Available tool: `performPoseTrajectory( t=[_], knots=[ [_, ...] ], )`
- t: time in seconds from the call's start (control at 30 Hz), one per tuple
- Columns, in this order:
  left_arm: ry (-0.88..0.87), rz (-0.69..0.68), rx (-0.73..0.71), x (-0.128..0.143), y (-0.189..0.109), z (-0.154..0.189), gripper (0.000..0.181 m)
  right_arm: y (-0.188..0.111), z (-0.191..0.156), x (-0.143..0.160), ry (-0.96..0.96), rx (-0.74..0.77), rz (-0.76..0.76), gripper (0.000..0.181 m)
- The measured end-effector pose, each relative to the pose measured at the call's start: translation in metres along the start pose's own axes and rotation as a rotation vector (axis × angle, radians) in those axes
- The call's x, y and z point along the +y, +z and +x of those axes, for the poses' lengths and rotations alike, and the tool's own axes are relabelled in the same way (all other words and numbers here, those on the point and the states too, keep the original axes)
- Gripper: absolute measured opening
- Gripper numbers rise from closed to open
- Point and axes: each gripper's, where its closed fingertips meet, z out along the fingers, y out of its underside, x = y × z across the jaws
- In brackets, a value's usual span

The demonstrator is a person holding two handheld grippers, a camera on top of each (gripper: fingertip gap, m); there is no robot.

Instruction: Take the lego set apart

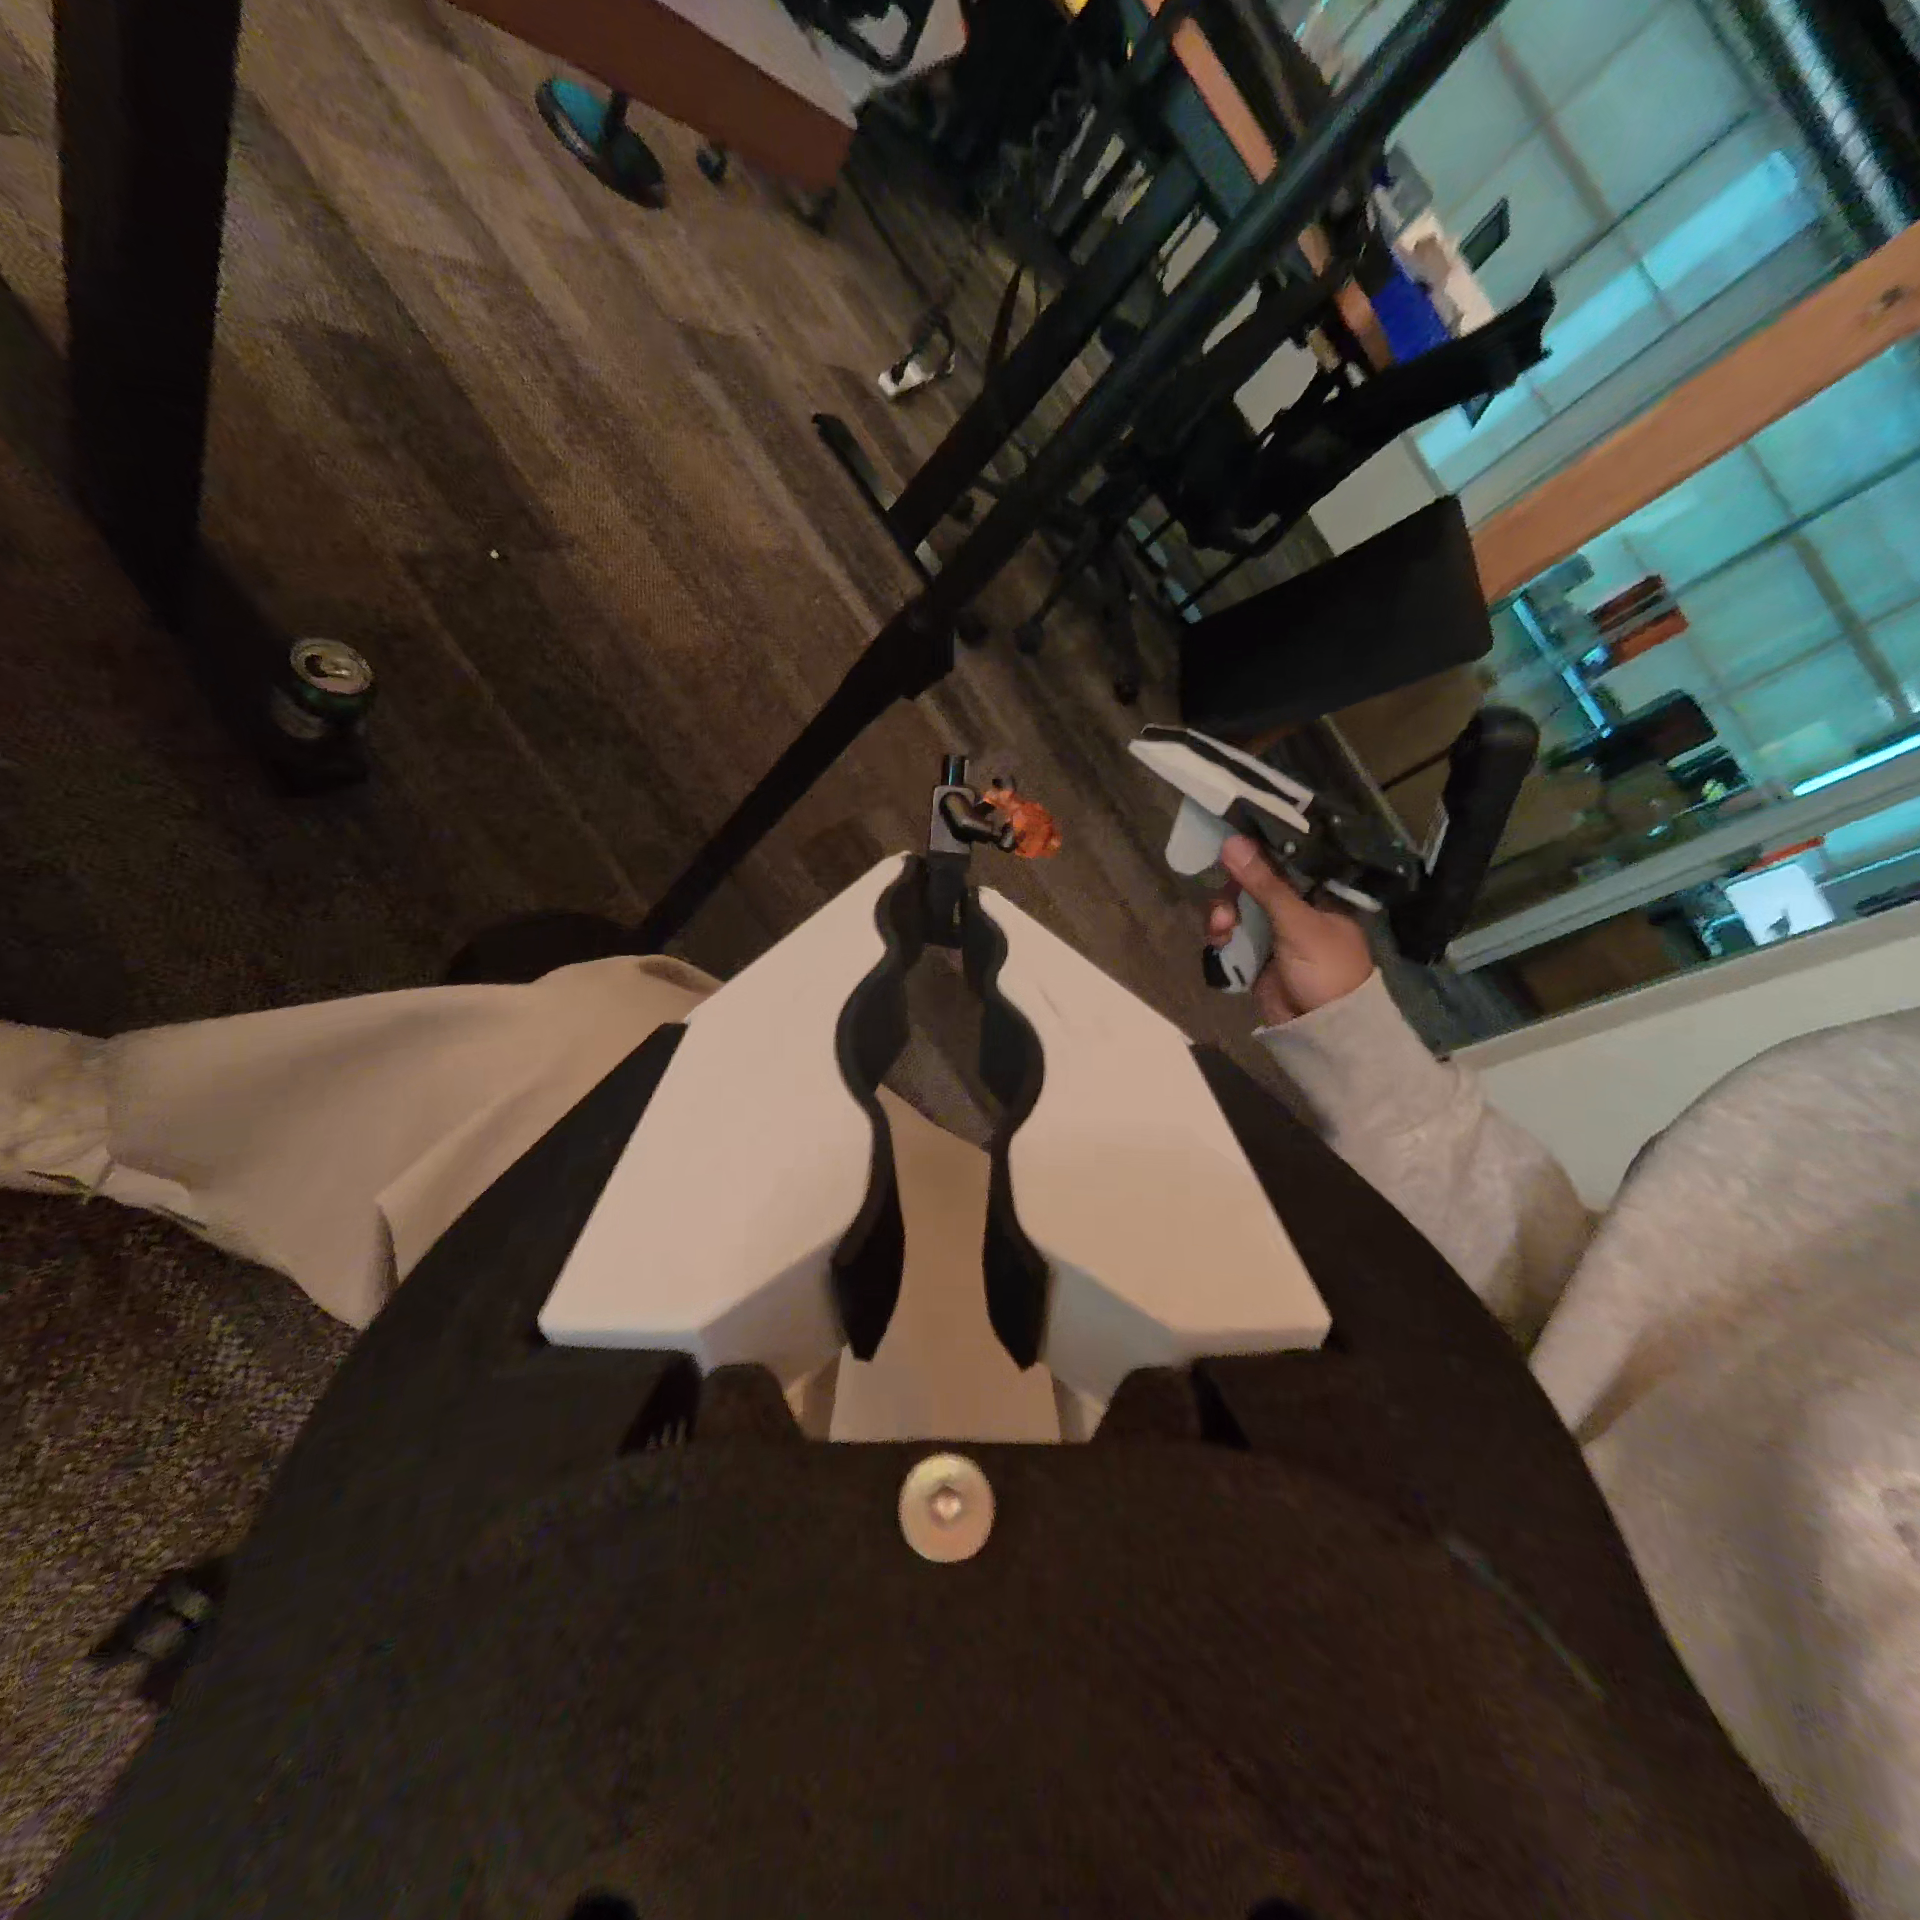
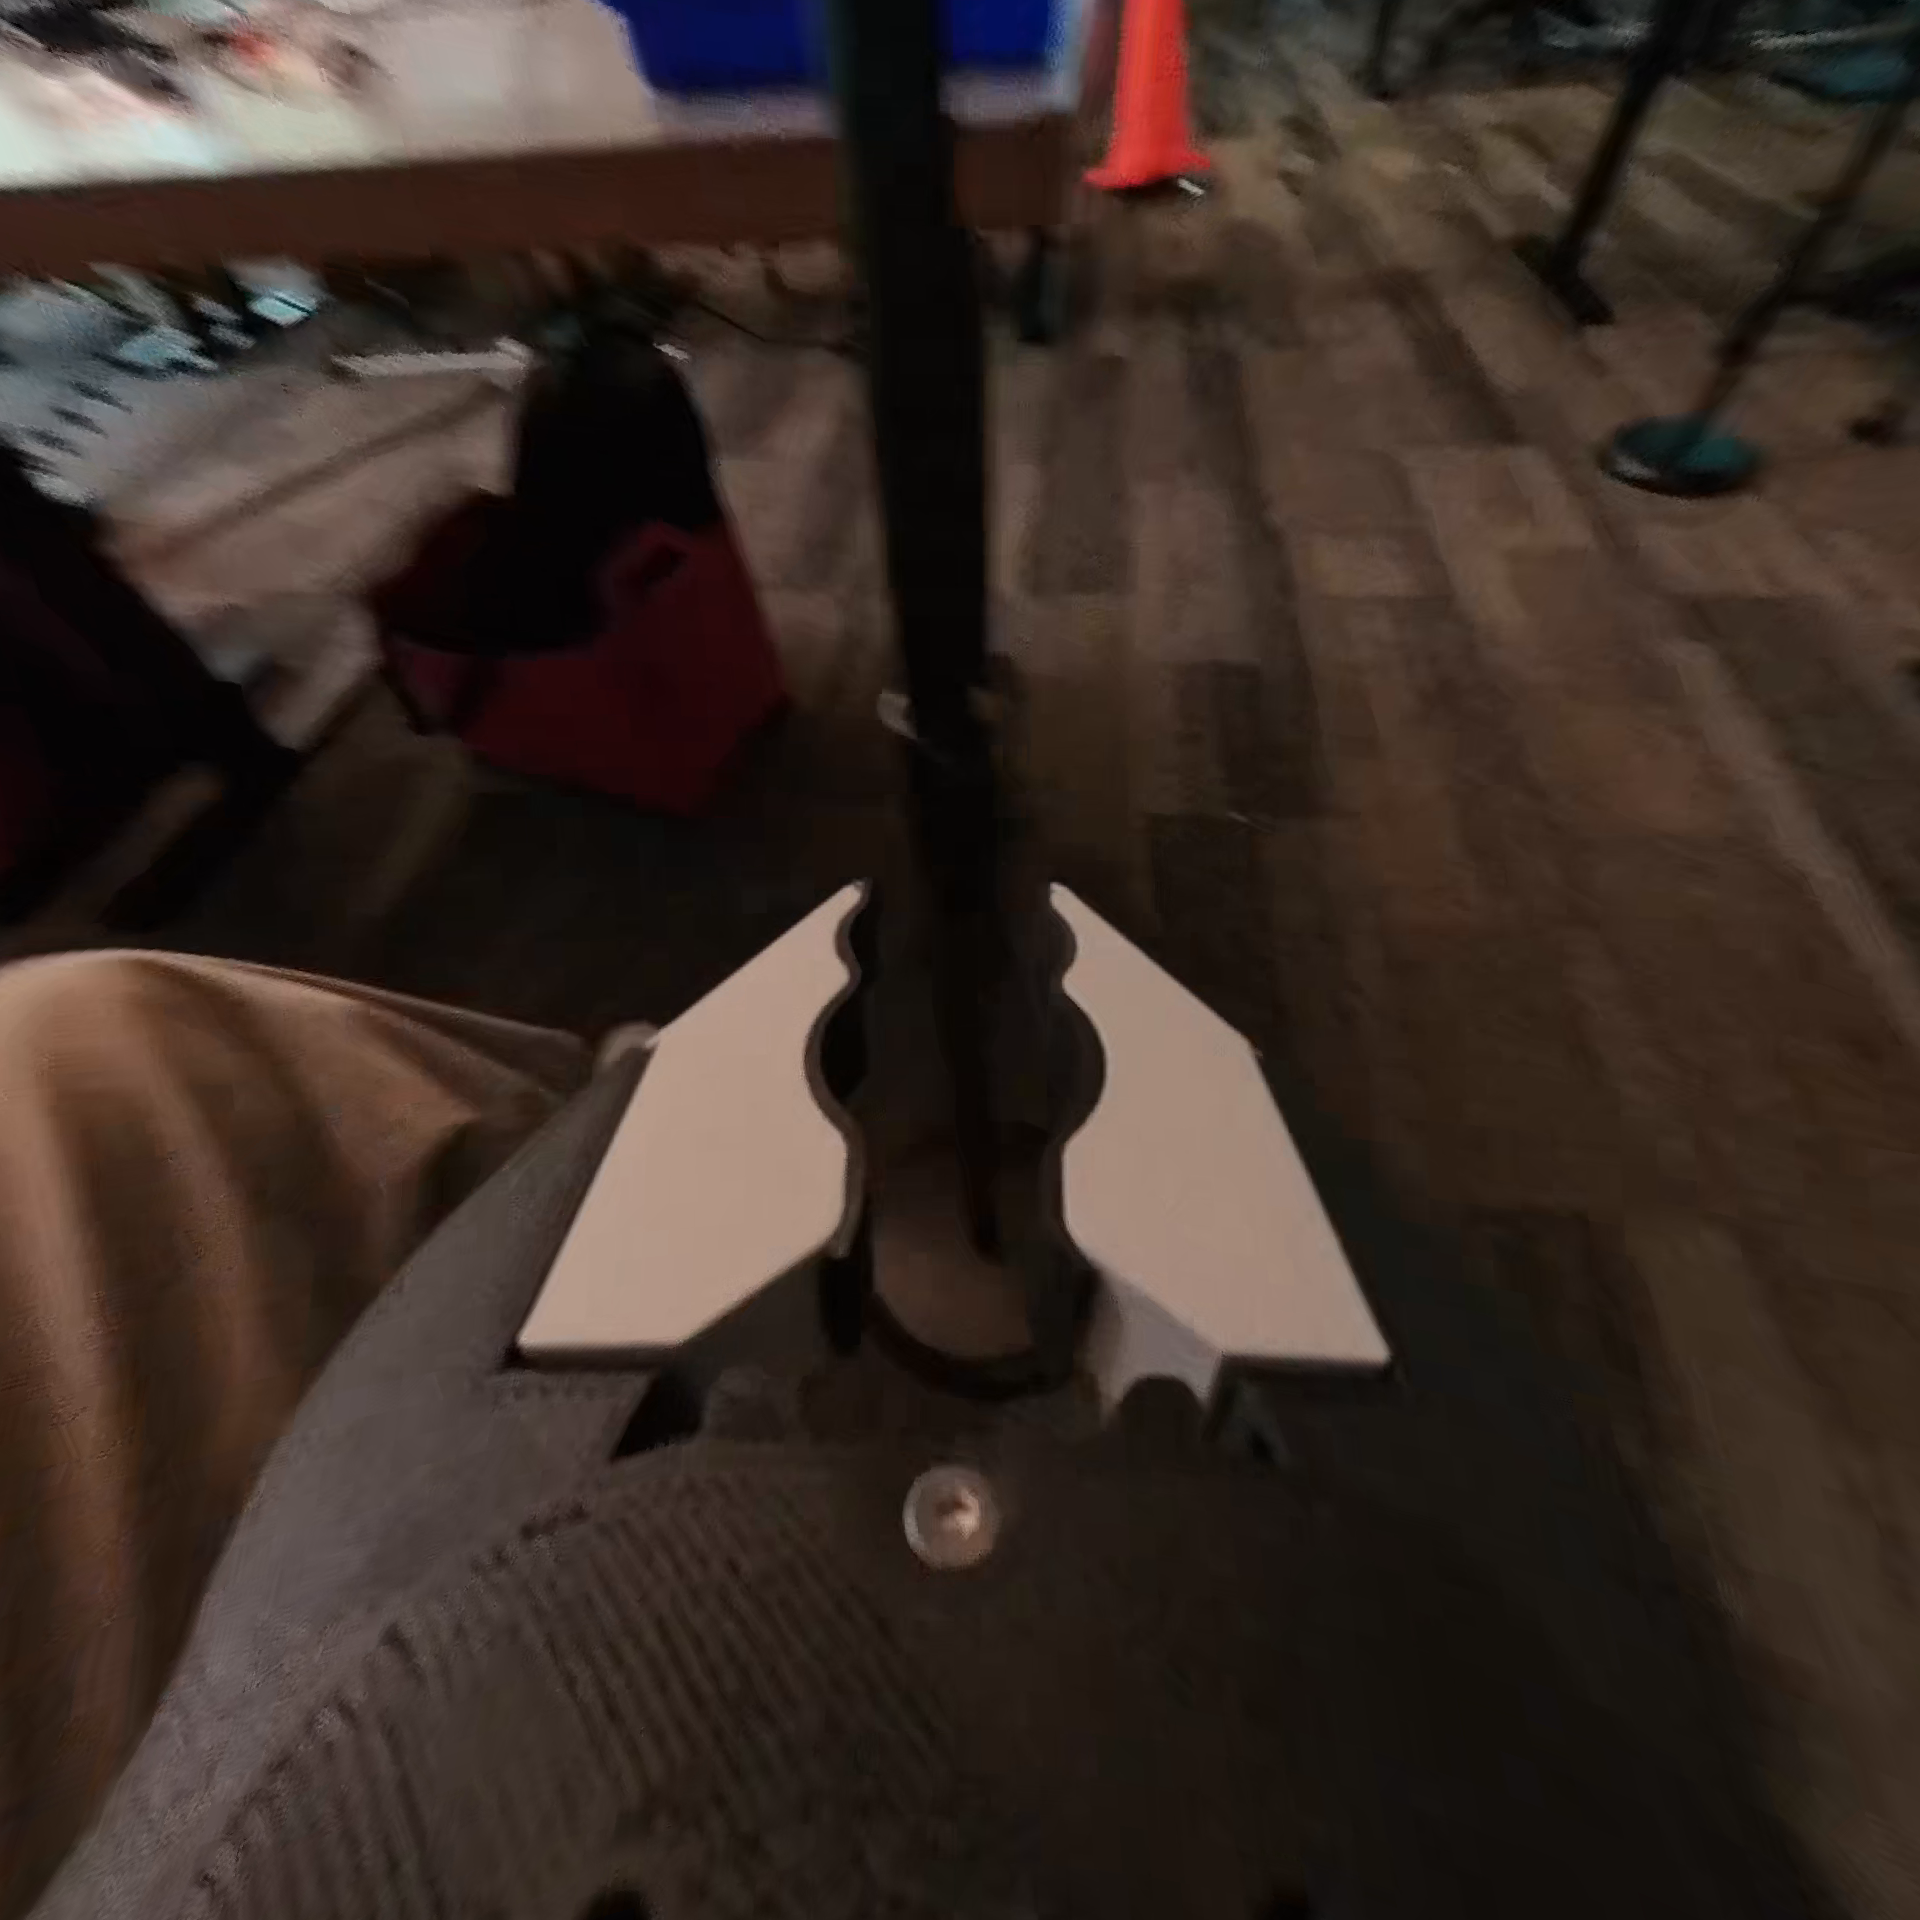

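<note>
While my left tool (image 1: 951,883) is pinching the small black-and-grey lego assembly with the clear orange piece (image 1: 971,821) at its fingertips, I am holding it in the air over the carpeted floor (image 1: 468,416), not on any surface. My right tool (image 1: 1210,774) is hovering near it, apart; its own view is too blurred for me to tell its gap. I am judging it best to keep my left grip firm and pinch the orange piece squarely before pulling.
</note>
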Motion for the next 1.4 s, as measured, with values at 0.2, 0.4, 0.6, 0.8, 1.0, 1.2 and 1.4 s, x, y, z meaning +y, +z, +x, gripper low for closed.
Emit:
performPoseTrajectory(
  t=[0.2, 0.4, 0.6, 0.8, 1.0, 1.2, 1.4],
  knots=[
    [0.086, -0.039, -0.037, -0.001, 0.045, 0.024, 0.005, 0.028, 0.096, 0.069, -0.053, 0.265, -0.251, 0.051],
    [0.131, 0.039, -0.123, 0.010, 0.059, 0.062, 0.005, 0.040, 0.130, 0.072, -0.273, 0.253, -0.312, 0.056],
    [0.136, 0.194, -0.378, 0.043, 0.066, 0.122, 0.005, 0.131, 0.160, 0.067, -0.274, 0.005, -0.148, 0.047],
    [0.065, 0.217, -0.547, 0.094, 0.103, 0.184, 0.005, 0.264, 0.223, 0.104, -0.366, -0.023, -0.238, 0.042],
    [0.078, 0.260, -0.680, 0.112, 0.126, 0.241, 0.005, 0.292, 0.248, 0.096, -0.417, -0.014, -0.266, 0.048],
    [-0.025, 0.298, -0.598, 0.134, 0.171, 0.264, 0.005, 0.289, 0.267, 0.086, -0.233, 0.007, -0.277, 0.053],
    [-0.044, 0.320, -0.628, 0.142, 0.198, 0.277, 0.005, 0.290, 0.283, 0.088, -0.259, -0.004, -0.303, 0.058]
  ],
)
